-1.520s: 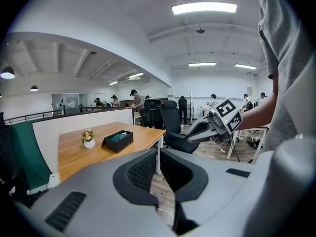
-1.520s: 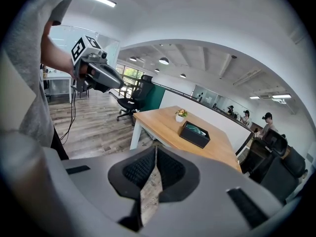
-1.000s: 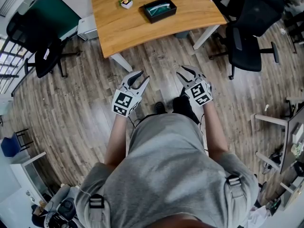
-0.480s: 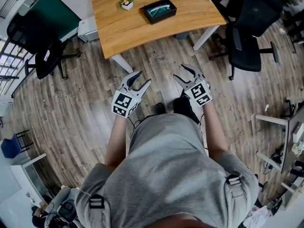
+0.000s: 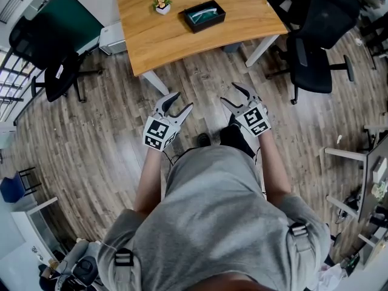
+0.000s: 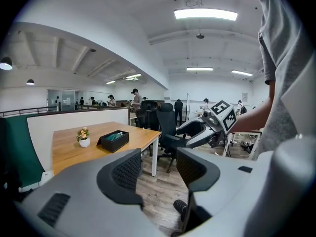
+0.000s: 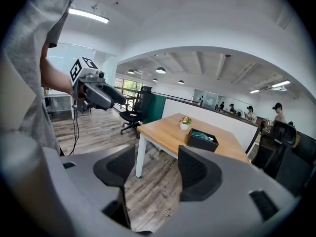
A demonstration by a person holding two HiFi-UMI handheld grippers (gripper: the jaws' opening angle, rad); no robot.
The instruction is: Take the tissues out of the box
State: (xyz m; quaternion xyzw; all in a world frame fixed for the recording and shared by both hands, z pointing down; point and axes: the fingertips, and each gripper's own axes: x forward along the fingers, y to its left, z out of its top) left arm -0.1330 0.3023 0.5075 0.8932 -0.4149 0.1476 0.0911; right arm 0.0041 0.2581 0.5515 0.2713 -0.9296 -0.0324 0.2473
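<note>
Standing back from the wooden table (image 5: pixel 182 41), holding the left gripper (image 5: pixel 184 99) and the right gripper (image 5: pixel 228 92) side by side at waist height over the plank floor (image 5: pixel 91 138). Opening the left gripper's jaws, wide apart, with nothing between the pads but bare floor. Opening the right gripper's jaws too, equally wide, equally empty. Looking past both sets of jaws to the black tissue box (image 5: pixel 205 15), sitting open-topped on the table, something pale and teal showing inside, just beside a small white flower pot (image 5: pixel 161 3) and well apart from either gripper. Flanked by black office chairs, one (image 5: pixel 315 47) to the right of the table and another (image 5: pixel 45 47) off to the left
</note>
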